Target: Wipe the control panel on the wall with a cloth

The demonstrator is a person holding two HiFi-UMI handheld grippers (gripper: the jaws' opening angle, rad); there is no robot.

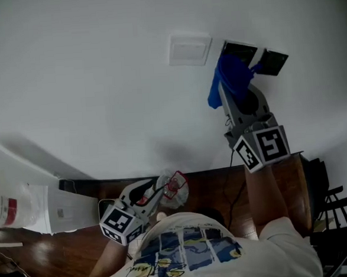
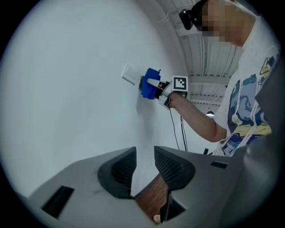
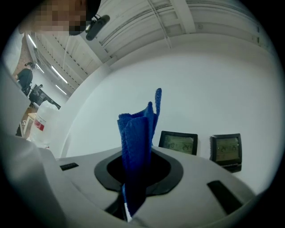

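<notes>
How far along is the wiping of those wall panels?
Done: the blue cloth is clamped in the right gripper, up by the wall. In hand: it sits beside the two dark panels; contact unclear. Left: the wiping itself. Left gripper hangs open, empty.

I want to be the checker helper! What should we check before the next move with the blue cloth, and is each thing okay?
1. Right gripper grips the blue cloth: ok, jaws shut on it.
2. Cloth sticks out past the jaws for wiping: ok.
3. Panels in sight: ok. The left control panel and the right control panel sit on the white wall, to the right of the cloth in the right gripper view.
4. Cloth lined up on a panel: not ok, both screens are uncovered in that view.
5. Cloth touching the wall: cannot tell.
6. Left gripper out of the way: ok, held low, jaws apart, nothing between them.
</notes>
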